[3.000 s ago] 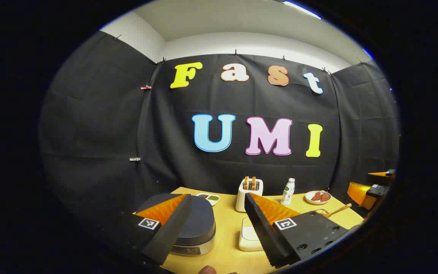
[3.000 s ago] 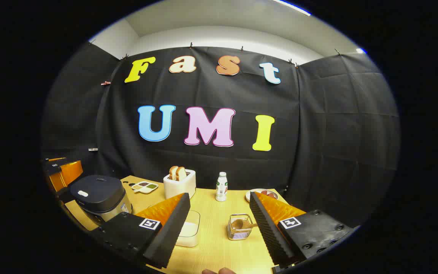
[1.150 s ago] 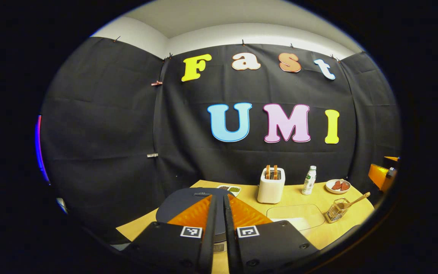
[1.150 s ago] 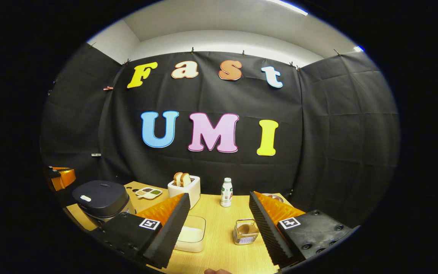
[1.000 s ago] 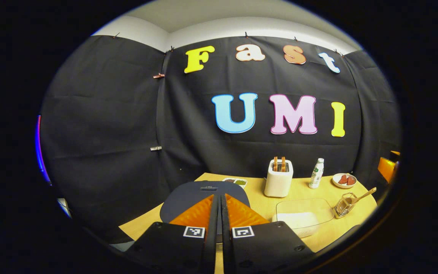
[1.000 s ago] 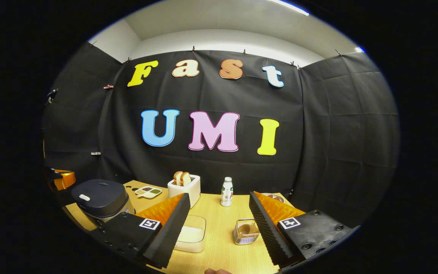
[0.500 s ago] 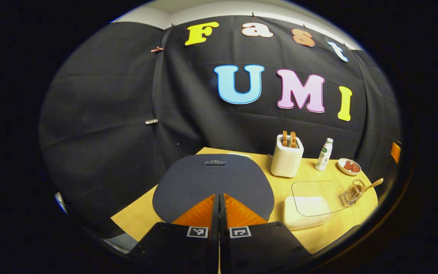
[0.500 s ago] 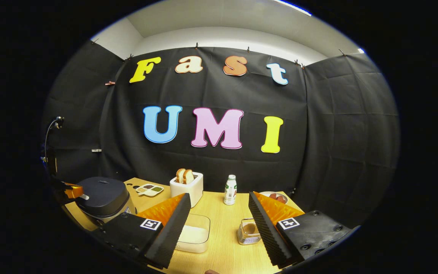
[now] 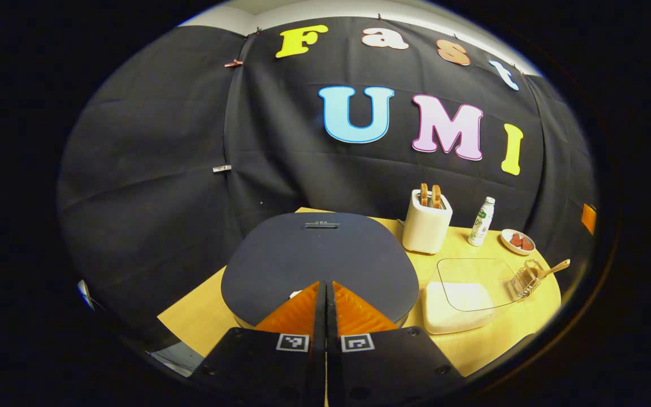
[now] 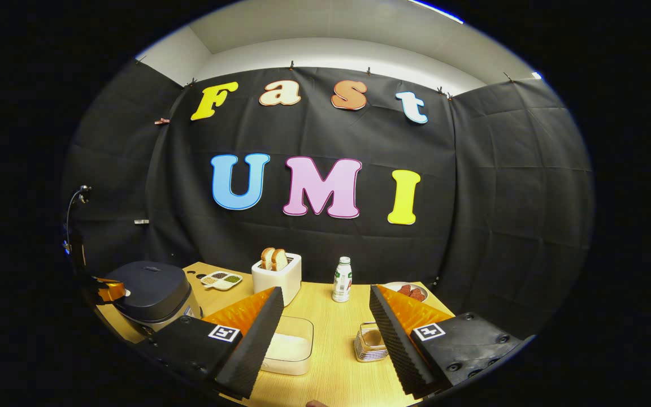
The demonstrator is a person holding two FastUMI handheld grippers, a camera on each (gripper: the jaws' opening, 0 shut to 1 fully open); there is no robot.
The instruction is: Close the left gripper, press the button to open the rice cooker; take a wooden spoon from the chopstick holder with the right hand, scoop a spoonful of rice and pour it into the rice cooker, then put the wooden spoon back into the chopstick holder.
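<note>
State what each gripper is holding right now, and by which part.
Nothing is held. The left gripper is shut on itself, tips over the rice cooker lid. The right gripper is open and empty; the wooden spoon sits in the chopstick holder.

left gripper (image 9: 325, 291): two wedge-shaped fingers side by side on flat black mounts with visible screw heads
left markings: a small square black-and-white coded tag on each mount
right gripper (image 10: 325, 316): the same black screwed mounts, wedge fingers with ridged inner faces
right markings: one coded tag per mount
</note>
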